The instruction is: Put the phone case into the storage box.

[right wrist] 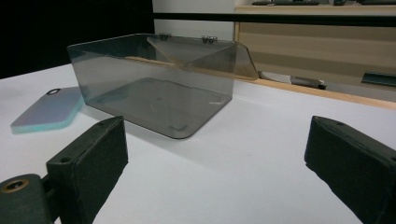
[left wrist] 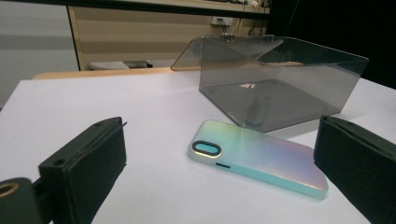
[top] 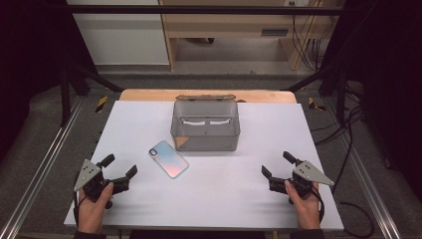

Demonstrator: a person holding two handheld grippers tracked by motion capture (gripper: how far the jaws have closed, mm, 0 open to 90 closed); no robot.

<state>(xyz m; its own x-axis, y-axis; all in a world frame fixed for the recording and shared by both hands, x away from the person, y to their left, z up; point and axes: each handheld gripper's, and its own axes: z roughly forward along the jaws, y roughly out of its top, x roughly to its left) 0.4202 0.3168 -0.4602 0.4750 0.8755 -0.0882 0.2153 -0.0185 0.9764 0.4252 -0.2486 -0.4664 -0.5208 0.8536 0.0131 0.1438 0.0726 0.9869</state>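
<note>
Showing two hand-held grippers poised low over a white table (top: 224, 199), ahead of any contact.

Note the phone (top: 168, 159) lying flat, back up, camera ring at its far-left end, just beside the near left corner of the box (top: 204, 143) yet apart from it. Framed between the jaws in the left gripper view, hence probably the thing aimed at.

Note the box standing mid-table toward the far edge, smoky and see-through, lid swung back on its rear hinges, apparently bare inside. Open, presumably, to receive the phone from above.

Left gripper (top: 119, 165): released, jaws spread wide with nothing between them, held near the table's near left corner, short of the phone and pointing toward it. Spread presumably set wide to straddle the phone's width.

Right gripper (top: 276, 163): likewise released and empty, at the near right side, well apart from box and phone, facing the box in its own view. Placed, probably, to steady the box or merely to wait.

Judged as the opening step: approach not yet made, phone untouched. Expect a thin, slick slab flat on the table to resist pinching by its edges. Expect need of a low, level approach, with some risk of sliding the phone against the box.
</note>
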